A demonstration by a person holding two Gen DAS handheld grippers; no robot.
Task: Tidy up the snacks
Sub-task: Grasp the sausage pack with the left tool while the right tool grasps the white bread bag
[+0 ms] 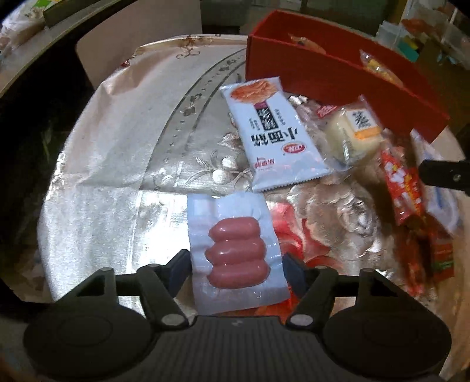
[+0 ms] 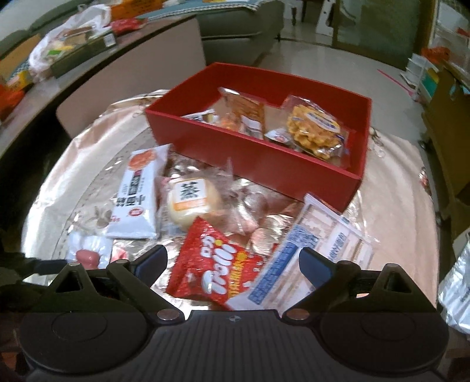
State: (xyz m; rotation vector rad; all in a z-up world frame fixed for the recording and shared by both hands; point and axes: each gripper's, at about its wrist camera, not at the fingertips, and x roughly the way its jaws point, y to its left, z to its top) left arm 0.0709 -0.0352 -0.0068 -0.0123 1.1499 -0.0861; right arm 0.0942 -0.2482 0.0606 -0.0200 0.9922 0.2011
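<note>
A clear pack of three pink sausages (image 1: 238,252) lies on the shiny tablecloth between the fingers of my left gripper (image 1: 235,270), which is open around it; it also shows in the right wrist view (image 2: 88,254). My right gripper (image 2: 233,266) is open above a red snack bag (image 2: 214,270) and a blue-and-white packet (image 2: 296,258). A red box (image 2: 264,164) holds several snacks, among them a waffle pack (image 2: 315,132). A white noodle-snack bag (image 1: 273,132) and a wrapped yellow cake (image 1: 352,132) lie in front of the box.
The round table's edge (image 1: 67,141) falls off at the left. A long counter with bags and boxes (image 2: 73,38) stands behind on the left. A sofa (image 2: 241,26) and shelves (image 2: 426,73) are farther back. A silver bag (image 2: 458,282) lies at the right.
</note>
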